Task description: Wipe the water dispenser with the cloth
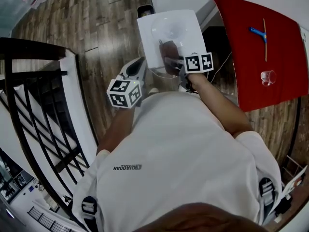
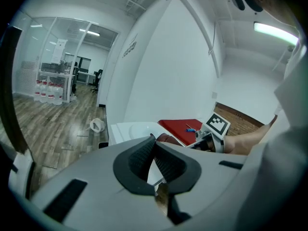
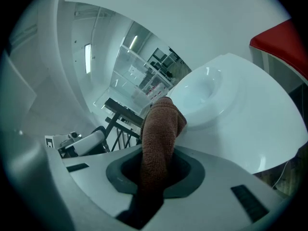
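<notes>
Right tongs [image 3: 154, 170]: clamped on the brown cloth [image 3: 161, 129]. Its free end lies on the white top, so we can rub with it.
Left tongs [image 2: 155, 165]: jaws together, empty, held off at 8 o'clock from the top. We judge this leaves room for wiping.
Water dispenser [image 1: 186, 21]: straight ahead of us at 12 o'clock.
Around: red table [image 1: 251, 47] at 2 o'clock with a glass [image 1: 268, 76]; black railing [image 1: 29, 105] at 9 o'clock.
In the way: nothing we can see on the top.
</notes>
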A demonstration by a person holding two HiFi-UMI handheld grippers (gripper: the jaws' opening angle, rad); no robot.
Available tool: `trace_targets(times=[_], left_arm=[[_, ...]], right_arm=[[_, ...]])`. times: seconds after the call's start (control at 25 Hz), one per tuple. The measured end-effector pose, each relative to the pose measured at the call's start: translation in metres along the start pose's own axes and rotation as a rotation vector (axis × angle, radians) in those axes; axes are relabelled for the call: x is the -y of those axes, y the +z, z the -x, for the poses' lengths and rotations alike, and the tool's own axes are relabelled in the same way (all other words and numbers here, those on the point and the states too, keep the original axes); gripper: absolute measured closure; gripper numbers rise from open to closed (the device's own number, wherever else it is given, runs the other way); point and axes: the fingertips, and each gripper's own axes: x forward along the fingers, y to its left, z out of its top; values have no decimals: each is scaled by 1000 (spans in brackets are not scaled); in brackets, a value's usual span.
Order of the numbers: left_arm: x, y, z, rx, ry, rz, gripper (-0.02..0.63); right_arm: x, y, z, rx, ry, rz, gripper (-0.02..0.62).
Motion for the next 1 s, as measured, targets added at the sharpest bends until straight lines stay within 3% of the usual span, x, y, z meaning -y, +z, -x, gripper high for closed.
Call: trace_targets(times=[0.32,1.0], left_arm=[[41,8,-32,37,26,-11,609],[84,-9,-59,57,123,31,611]], right_arm=[[38,14,43,9,15,-14,543],[129,26,120,71,-30,-103,543]])
